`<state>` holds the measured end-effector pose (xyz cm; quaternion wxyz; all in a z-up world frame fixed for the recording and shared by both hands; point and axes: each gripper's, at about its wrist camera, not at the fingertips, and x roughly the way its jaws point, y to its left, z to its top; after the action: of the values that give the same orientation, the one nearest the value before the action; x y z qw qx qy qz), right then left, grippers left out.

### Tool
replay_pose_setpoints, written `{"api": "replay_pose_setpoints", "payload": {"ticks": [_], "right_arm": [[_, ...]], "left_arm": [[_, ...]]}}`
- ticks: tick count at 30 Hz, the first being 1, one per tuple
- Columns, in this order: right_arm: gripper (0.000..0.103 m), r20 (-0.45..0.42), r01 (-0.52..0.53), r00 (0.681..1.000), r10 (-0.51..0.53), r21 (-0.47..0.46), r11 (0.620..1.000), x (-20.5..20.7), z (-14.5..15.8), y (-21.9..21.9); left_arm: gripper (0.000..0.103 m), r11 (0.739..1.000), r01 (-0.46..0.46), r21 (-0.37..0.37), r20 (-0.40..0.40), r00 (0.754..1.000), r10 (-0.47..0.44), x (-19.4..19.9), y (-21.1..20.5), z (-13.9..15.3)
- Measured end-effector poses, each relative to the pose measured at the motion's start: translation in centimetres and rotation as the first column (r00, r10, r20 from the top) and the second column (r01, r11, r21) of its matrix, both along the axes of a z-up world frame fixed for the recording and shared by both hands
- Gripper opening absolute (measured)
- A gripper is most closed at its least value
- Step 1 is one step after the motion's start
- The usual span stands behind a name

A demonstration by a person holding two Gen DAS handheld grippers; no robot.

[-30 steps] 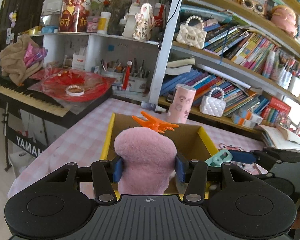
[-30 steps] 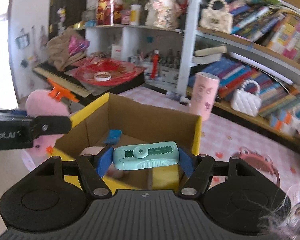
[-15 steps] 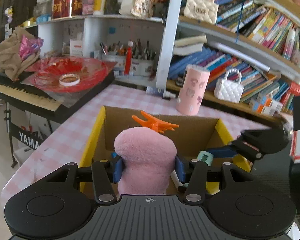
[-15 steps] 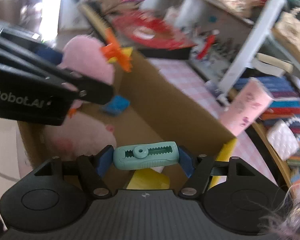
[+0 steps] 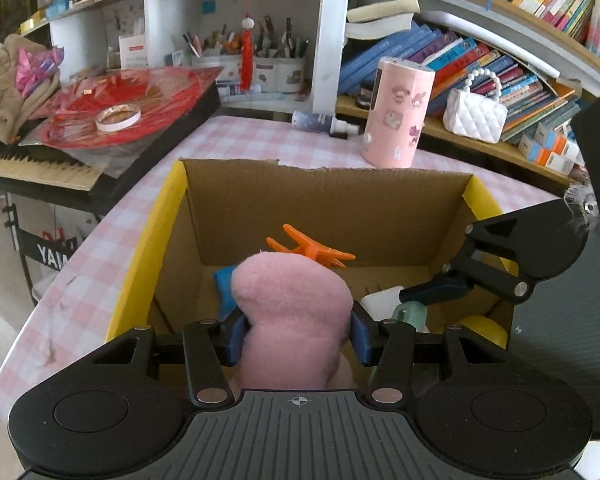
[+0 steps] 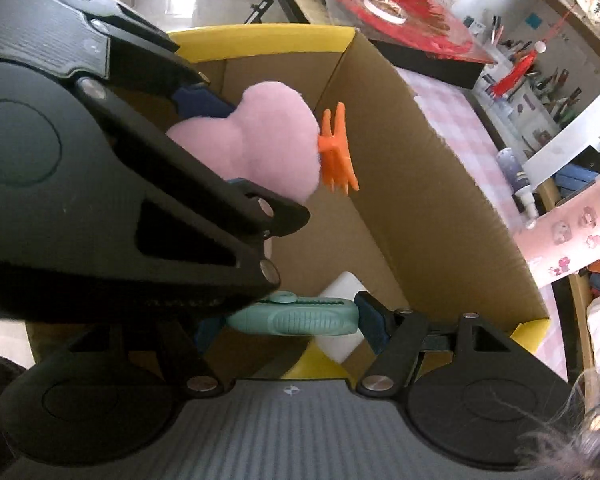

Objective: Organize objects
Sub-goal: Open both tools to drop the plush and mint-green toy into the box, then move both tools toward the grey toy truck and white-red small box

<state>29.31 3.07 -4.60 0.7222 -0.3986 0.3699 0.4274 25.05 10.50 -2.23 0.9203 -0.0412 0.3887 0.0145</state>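
over the open cardboard box [image 5: 328, 208], left gripper [image 5: 296, 334] clenched on a pink plush toy [image 5: 292, 320] with an orange hair claw [image 5: 312, 250] on top, just beside it right gripper [image 6: 296, 320] clamping a mint-green clip [image 6: 296, 316], both inside the box walls

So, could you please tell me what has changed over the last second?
Both tools have come down into the yellow-rimmed cardboard box, and the right tool has rolled. Unchanged: the left tool grips the pink plush toy, the right grips the mint-green plastic clip.
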Motion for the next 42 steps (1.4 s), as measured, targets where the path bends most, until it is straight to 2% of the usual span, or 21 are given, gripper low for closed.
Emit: {"api": "replay_pose_setpoints", "payload": {"ticks": [5, 7, 9, 11, 14, 16, 20, 25, 30, 32, 35, 42], "right_arm": [[0.068, 0.013, -0.004, 1.000, 0.003, 0.006, 1.000, 0.0, 0.1, 0.1], [0.070, 0.032, 0.007, 0.999, -0.008, 0.032, 0.999, -0.1, 0.3, -0.2], [0.073, 0.063, 0.046, 0.997, -0.050, 0.071, 0.996, -0.5, 0.8, -0.6], [0.073, 0.059, 0.102, 0.992, -0.110, 0.123, 0.987, -0.7, 1.5, -1.3], [0.075, 0.065, 0.214, 0.971, -0.232, 0.214, 0.953, -1.7, 3.0, -3.0], [0.078, 0.063, 0.285, 0.948, -0.313, 0.281, 0.916, -2.6, 4.1, -4.4], [0.077, 0.068, 0.399, 0.885, -0.460, 0.396, 0.827, -4.9, 6.0, -7.1], [0.080, 0.011, 0.533, 0.773, -0.634, 0.532, 0.658, -8.7, 7.7, -10.3], [0.082, -0.053, 0.624, 0.665, -0.745, 0.588, 0.515, -12.4, 7.5, -12.0], [0.082, -0.055, 0.641, 0.637, -0.769, 0.591, 0.489, -14.2, 6.8, -12.2], [0.082, -0.050, 0.669, 0.603, -0.796, 0.576, 0.470, -16.9, 5.5, -12.3], [0.084, -0.009, 0.686, 0.587, -0.810, 0.537, 0.491, -22.7, 3.7, -12.3]], "left_arm": [[0.053, 1.000, -0.013, -0.009, 0.024, 1.000, 0.014, -0.5, 0.0, 0.2], [0.063, 1.000, -0.020, -0.016, 0.044, 0.999, 0.021, -0.9, 0.0, 0.5], [0.067, 1.000, -0.025, -0.014, 0.076, 0.997, 0.026, -1.7, -0.2, 1.1], [0.069, 1.000, -0.004, -0.022, 0.114, 0.993, 0.007, -2.5, -0.3, 1.9], [0.078, 1.000, 0.003, -0.005, 0.184, 0.983, -0.002, -4.0, -0.6, 3.4], [0.083, 1.000, -0.018, -0.005, 0.244, 0.969, 0.019, -5.4, -0.7, 4.6], [0.088, 0.998, -0.046, -0.038, 0.319, 0.946, 0.055, -8.0, -0.4, 6.1], [0.092, 0.995, -0.087, -0.042, 0.362, 0.927, 0.096, -11.3, -0.5, 6.8], [0.093, 0.994, -0.104, -0.025, 0.354, 0.929, 0.106, -14.9, -0.5, 5.9], [0.093, 0.994, -0.103, -0.017, 0.333, 0.937, 0.103, -16.4, -0.5, 5.2], [0.093, 0.996, -0.089, -0.009, 0.290, 0.953, 0.088, -18.4, -0.7, 4.3], [0.093, 0.994, -0.106, -0.020, 0.258, 0.960, 0.108, -22.5, -0.4, 3.3]]}}
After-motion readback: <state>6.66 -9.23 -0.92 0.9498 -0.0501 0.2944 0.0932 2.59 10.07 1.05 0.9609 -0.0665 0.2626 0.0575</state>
